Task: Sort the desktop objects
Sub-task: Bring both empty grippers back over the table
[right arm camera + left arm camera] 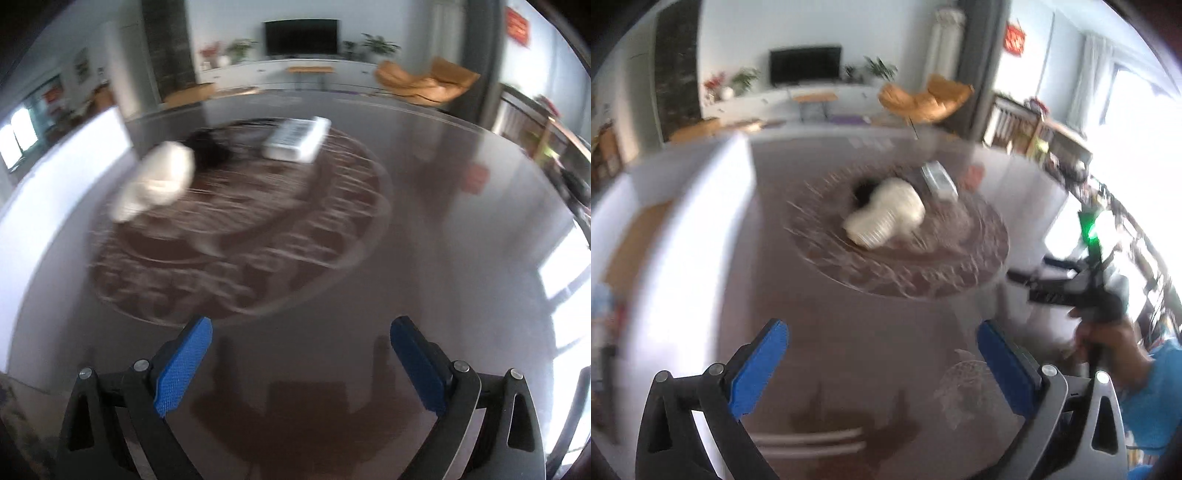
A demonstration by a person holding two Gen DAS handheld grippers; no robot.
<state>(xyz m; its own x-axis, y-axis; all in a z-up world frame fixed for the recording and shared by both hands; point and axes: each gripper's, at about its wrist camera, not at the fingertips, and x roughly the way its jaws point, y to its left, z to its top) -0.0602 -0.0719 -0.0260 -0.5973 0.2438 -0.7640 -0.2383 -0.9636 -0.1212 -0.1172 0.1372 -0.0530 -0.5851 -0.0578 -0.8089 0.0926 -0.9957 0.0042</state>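
Table edge: the glossy round table (pixel 461 229) curves away to left and right ahead of both grippers; its far rim runs behind the mat.
Open room: bare tabletop lies straight under and ahead of the left gripper (pixel 882 345) and the right gripper (pixel 301 341); more bare top spreads to the right of the right gripper.
Mat: a round brown mat (pixel 905 266) with a pale swirling pattern, ahead of both grippers, blurred.
White thing: a soft, cream, ribbed lump (pixel 886 214) on the mat, ahead of the left gripper; ahead and to the left of the right gripper (pixel 157 181). Too blurred to name.
Dark thing: a black patch (pixel 210 147) just behind the white lump; touching or not, cannot tell.
Box: a flat white box (pixel 297 138) on the far part of the mat, ahead of the right gripper.
Left gripper: jaws wide apart, nothing between the blue textured pads (pixel 759 369); tilted down at the table.
Right gripper: jaws wide apart, nothing between them; tilted down too.
Hand: in the left view a hand (pixel 1108 339) with a blue sleeve (pixel 1156 398) grips the right tool's handle, off to the right of the left gripper.
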